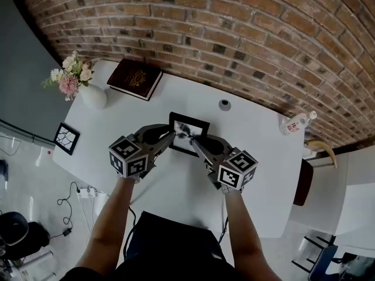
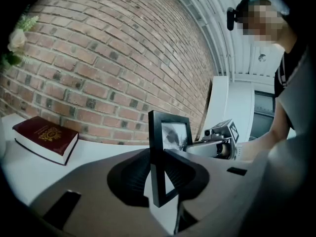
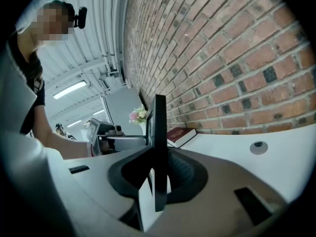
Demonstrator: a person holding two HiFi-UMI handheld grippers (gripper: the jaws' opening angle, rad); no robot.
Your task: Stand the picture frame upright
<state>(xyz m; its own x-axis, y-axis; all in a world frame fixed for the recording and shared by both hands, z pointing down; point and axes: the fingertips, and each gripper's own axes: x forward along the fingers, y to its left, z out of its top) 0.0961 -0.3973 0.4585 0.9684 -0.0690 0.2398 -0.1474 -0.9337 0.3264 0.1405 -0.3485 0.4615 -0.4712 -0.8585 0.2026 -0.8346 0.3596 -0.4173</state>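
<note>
A black picture frame (image 1: 188, 133) with a grey print stands upright in the middle of the white table (image 1: 176, 186). My left gripper (image 1: 171, 136) is shut on its left edge; in the left gripper view the frame (image 2: 168, 154) sits clamped between the two dark jaws. From the other side my right gripper (image 1: 195, 141) is shut on the right edge, and the right gripper view shows the frame (image 3: 159, 147) edge-on between its jaws. Each gripper appears in the other's view, beyond the frame.
A dark red book (image 1: 135, 79) lies at the back left by the brick wall. A white vase of flowers (image 1: 88, 89) stands left, and a small black frame (image 1: 67, 138) lies near the left edge. A small grey disc (image 1: 224, 105) and a plastic bottle (image 1: 296, 122) sit to the right.
</note>
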